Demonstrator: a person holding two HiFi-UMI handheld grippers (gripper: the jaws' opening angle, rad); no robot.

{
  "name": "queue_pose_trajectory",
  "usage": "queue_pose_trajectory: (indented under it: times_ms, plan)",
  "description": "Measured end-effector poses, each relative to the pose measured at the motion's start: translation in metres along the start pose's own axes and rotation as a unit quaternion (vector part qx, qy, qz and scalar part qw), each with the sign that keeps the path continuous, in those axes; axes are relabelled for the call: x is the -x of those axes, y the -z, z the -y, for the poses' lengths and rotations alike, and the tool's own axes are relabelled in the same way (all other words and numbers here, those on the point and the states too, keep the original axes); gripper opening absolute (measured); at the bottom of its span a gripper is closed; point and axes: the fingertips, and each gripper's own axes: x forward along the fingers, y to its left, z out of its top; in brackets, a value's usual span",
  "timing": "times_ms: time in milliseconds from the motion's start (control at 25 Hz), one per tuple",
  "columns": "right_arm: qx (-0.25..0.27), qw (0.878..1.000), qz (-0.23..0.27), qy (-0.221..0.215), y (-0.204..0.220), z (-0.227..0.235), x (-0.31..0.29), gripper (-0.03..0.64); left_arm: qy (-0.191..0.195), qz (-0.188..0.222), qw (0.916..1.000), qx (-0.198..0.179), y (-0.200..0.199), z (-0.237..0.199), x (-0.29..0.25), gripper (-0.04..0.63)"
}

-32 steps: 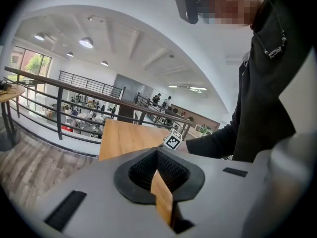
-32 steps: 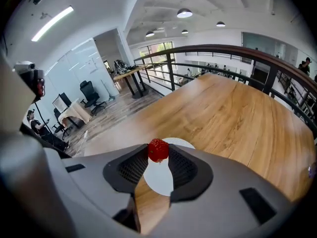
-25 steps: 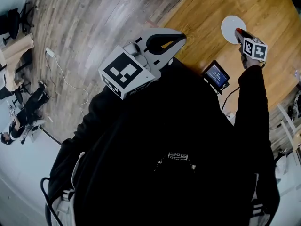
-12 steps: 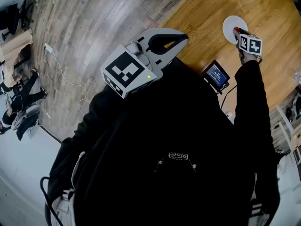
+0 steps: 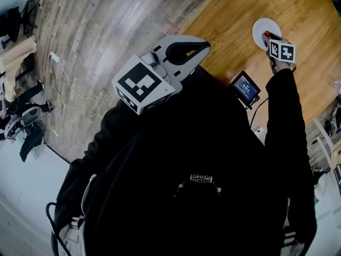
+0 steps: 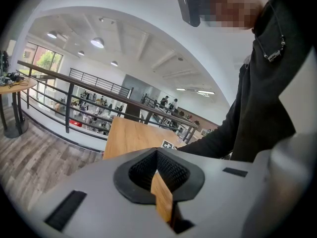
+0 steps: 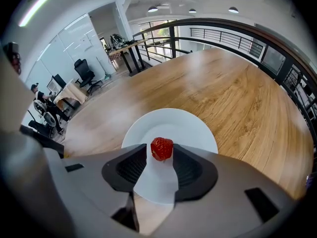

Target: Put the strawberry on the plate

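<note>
A red strawberry sits between the tips of my right gripper, just over the near part of a round white plate. The jaws are opening, and both tips still touch the berry. In the head view the right gripper reaches over the plate on the wooden table, with a speck of the strawberry showing at its tip. My left gripper is held up near my chest over the floor, its jaws shut with nothing between them.
A small device with a lit screen hangs by the table edge near my right arm. A white cable trails across the plank floor. A dark railing runs along the table's far right side.
The right gripper has moved forward with the strawberry, from the plate's near edge to over the plate. The left gripper has barely shifted.
</note>
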Motion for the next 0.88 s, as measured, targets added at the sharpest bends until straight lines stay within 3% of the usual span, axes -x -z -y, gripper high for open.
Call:
queue_pose_trajectory:
  times_ms: [200,400,560,680,880]
  plan:
    - [0.021,1.0,0.011,0.005,-0.004,0.002,-0.003,0.196,0.003,0.001,1.0,0.001,0.005,-0.002,-0.006,-0.002]
    - [0.031,0.999,0.021,-0.02,-0.006,0.002,-0.027,0.224,0.006,-0.007,1.0,-0.001,0.014,-0.019,-0.015,-0.002]
    - [0.031,0.999,0.034,0.002,-0.009,0.011,-0.024,0.275,0.023,-0.012,0.9996,-0.008,0.017,-0.018,-0.033,-0.002]
    - [0.043,0.999,0.027,0.011,0.016,0.021,-0.03,0.275,0.039,-0.018,0.999,-0.017,0.023,-0.011,-0.047,-0.002]
    - [-0.021,0.999,0.024,0.01,0.074,0.052,-0.041,0.275,0.066,-0.028,0.9966,-0.042,0.039,-0.006,-0.084,-0.002]
